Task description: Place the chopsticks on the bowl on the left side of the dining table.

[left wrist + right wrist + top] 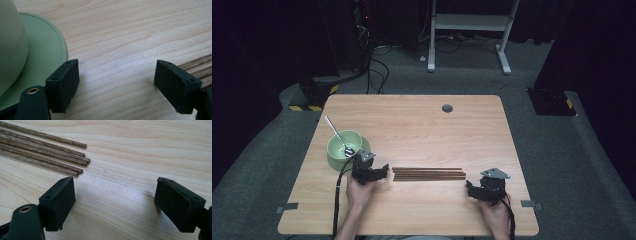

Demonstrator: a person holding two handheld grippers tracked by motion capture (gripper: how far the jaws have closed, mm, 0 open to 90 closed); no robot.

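Several dark wooden chopsticks (429, 173) lie side by side in the middle of the wooden table (412, 120). My left gripper (384, 172) rests at their left end, jaws wide open over bare wood (116, 82), the stick ends (197, 66) just past its right jaw. My right gripper (469, 189) sits to the right of the sticks, also open with nothing between its jaws (113, 202); the stick ends (75, 162) lie ahead and to its left. A pale green bowl (343, 149) on a green saucer (47, 50) holds a metal spoon (339, 137).
The bowl and saucer stand close behind the left gripper. A round cable hole (447, 108) marks the table's far side. Beyond the table stand a white frame (469, 30) and floor cables (377, 65). Grey tape tabs (287, 207) sit at the near corners.
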